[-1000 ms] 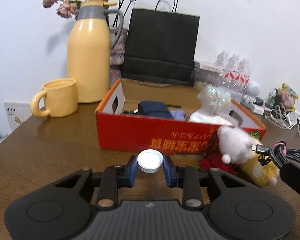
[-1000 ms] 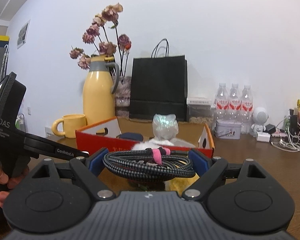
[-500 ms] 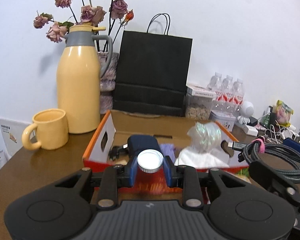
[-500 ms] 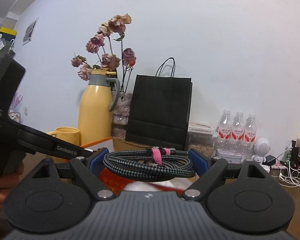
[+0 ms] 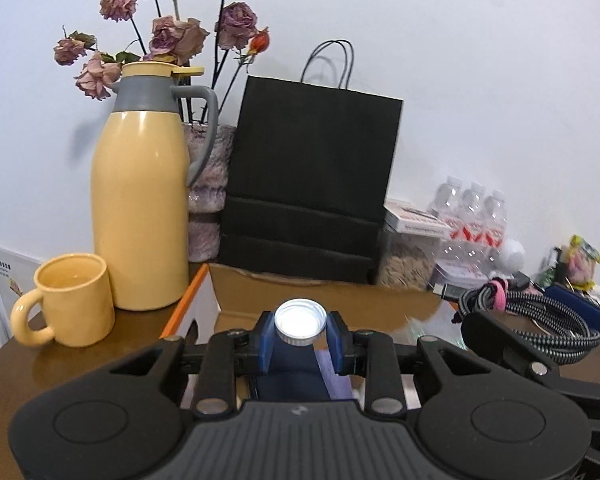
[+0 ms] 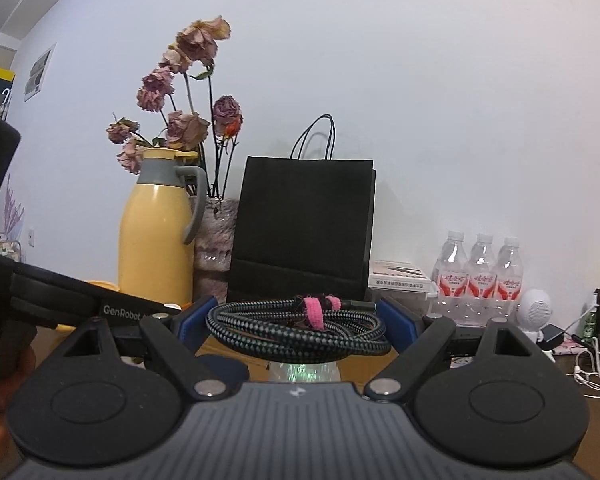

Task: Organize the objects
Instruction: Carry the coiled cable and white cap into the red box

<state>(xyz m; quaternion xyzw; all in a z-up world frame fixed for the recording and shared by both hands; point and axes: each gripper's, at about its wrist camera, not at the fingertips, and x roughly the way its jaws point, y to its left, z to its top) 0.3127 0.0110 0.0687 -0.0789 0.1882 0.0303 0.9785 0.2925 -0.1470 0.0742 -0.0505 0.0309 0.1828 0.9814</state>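
My left gripper (image 5: 300,338) is shut on a small white-capped bottle (image 5: 300,322), held above the open cardboard box (image 5: 324,300); a dark blue item (image 5: 292,376) lies in the box below it. My right gripper (image 6: 298,326) is shut on a coiled black braided cable (image 6: 296,330) with a pink tie, also above the box. The cable also shows at the right of the left wrist view (image 5: 540,312). A shiny crumpled wrapper (image 6: 304,372) shows under the cable.
A yellow thermos jug (image 5: 140,216) and yellow mug (image 5: 74,300) stand left of the box. A black paper bag (image 5: 312,196), dried roses (image 5: 172,36), water bottles (image 5: 474,216), a white round gadget (image 6: 538,312) and loose cords (image 6: 592,372) stand behind and right.
Both grippers have risen and moved forward over the box with their loads. The red box front and the plush toy have dropped out of view.
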